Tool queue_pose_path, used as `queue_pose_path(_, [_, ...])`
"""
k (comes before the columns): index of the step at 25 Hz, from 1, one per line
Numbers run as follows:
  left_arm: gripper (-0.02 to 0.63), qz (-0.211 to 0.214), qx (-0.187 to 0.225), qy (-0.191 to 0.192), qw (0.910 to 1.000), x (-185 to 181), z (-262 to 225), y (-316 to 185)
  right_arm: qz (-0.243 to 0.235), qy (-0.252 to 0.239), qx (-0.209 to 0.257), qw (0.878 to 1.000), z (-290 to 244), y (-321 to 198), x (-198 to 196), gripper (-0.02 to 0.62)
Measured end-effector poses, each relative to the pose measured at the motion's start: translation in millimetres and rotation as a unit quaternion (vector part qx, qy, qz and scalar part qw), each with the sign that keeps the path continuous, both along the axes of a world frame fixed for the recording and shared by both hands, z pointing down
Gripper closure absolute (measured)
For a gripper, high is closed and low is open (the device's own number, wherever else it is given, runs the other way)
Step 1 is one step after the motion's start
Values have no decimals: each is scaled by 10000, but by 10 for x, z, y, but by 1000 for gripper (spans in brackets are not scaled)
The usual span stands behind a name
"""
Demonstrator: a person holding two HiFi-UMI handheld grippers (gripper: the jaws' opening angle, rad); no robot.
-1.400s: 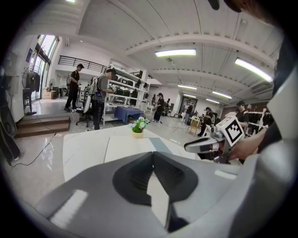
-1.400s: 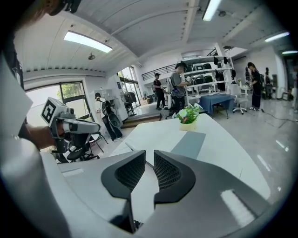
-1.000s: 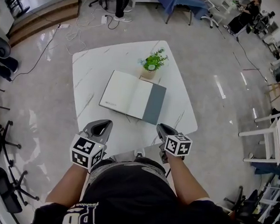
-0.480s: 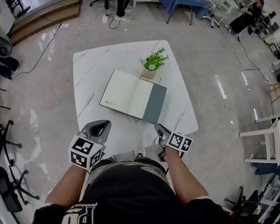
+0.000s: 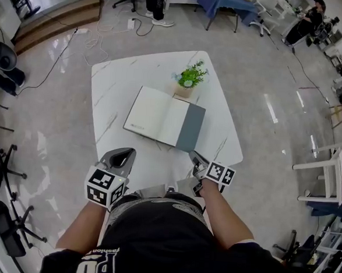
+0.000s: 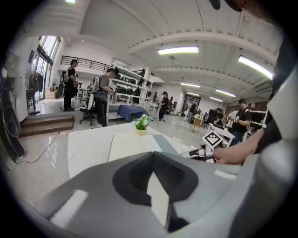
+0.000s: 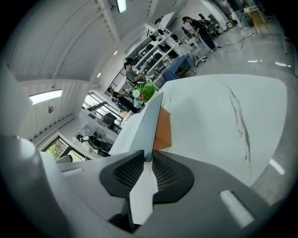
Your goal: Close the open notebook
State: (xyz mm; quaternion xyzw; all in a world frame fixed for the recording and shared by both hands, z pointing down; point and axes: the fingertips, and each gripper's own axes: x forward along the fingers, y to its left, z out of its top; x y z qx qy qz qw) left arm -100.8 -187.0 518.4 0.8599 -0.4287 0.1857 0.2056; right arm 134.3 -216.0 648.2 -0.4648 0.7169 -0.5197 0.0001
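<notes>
The open notebook (image 5: 157, 119) lies on the white marble table (image 5: 113, 82), pale pages to the left and a grey cover leaf (image 5: 190, 127) to the right. My right gripper (image 5: 194, 158) sits tilted at the notebook's near right corner. In the right gripper view the jaws (image 7: 148, 155) are shut on the edge of the grey cover (image 7: 152, 122), whose orange underside (image 7: 163, 129) shows. My left gripper (image 5: 121, 156) hovers at the table's near edge, left of the notebook, shut with nothing in it (image 6: 151, 155). The notebook (image 6: 130, 144) lies ahead of it.
A small potted plant (image 5: 188, 77) stands just beyond the notebook's far right corner. The table's right edge is close to my right gripper. Chairs, cables and people stand around on the shiny floor.
My right gripper moved forward and left to the notebook's near right corner and tilted over. The left gripper stayed where it was.
</notes>
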Motion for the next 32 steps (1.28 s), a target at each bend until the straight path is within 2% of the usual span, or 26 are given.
queue_pose_path(6, [548, -65, -6, 42, 10000, -37, 2, -18, 4, 111, 299, 9995, -179, -5, -12, 555])
queue_pose_path(12, [548, -64, 30, 70, 10000, -24, -5, -44, -174, 279, 961, 9948, -576, -54, -94, 571])
queue_pose_path(17, [548, -45, 51, 67, 10000, -25, -10, -47, -618, 583, 1545, 9843, -923, -123, -295, 571])
queue_pose_path(22, [548, -53, 67, 80, 9999, -53, -19, -58, -1001, 686, 1996, 9723, -1222, -234, -597, 578])
queue_pose_path(28, [548, -137, 80, 90, 9998, -105, -28, -22, -1570, 864, 2360, 9551, -1461, -334, -1018, 581])
queue_pose_path(32, [548, -254, 78, 94, 9996, -192, -19, -15, -1814, 877, 2443, 9485, -1509, -411, -1247, 581])
